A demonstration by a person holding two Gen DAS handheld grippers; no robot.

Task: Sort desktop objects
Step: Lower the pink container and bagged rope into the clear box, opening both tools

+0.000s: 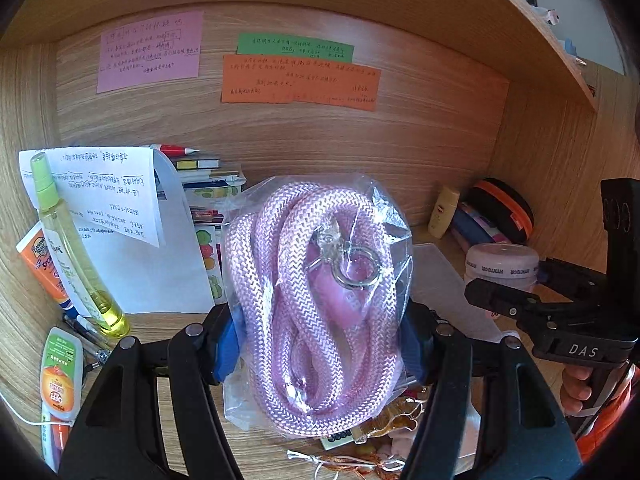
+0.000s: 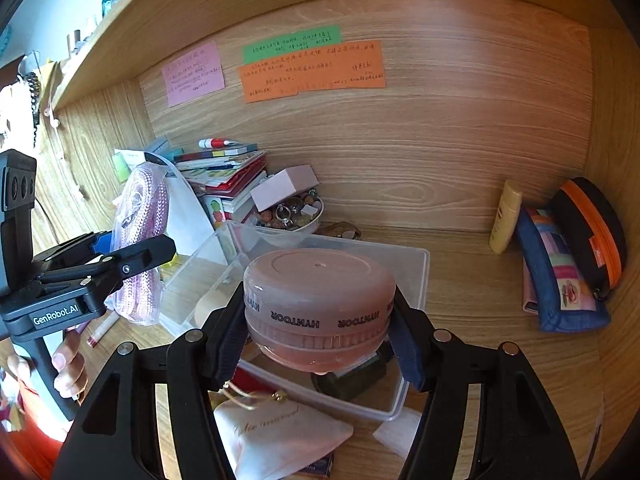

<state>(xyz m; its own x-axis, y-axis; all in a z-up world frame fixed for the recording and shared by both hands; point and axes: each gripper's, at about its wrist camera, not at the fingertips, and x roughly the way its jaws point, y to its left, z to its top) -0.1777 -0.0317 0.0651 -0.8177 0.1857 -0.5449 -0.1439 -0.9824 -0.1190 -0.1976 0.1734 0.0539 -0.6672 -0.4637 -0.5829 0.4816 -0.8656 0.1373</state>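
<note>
Both tools were loaded and held above the desk. The left gripper (image 1: 320,344) pinched a bagged pink rope (image 1: 316,304), its blue pads pressed into the lower sides of the bag; the coil's long axis stood roughly upright, rising out of the jaws away from the hand. The right gripper (image 2: 320,344) clamped a pink jar (image 2: 318,308) across its ribbed waist, lid up, the jar sitting level between the pads.

The relation that mattered was the jar's position over the clear bin (image 2: 416,276): the jar hung directly above the bin's open interior, so the right hand appeared the nearer to a drop point, needing mainly a descent. The rope was carried to the left of the bin, near its left wall, in front of the book stack (image 2: 224,176); a sideways shift rightward seemed required before it could go in. The two grippers were side by side but apart.
</note>
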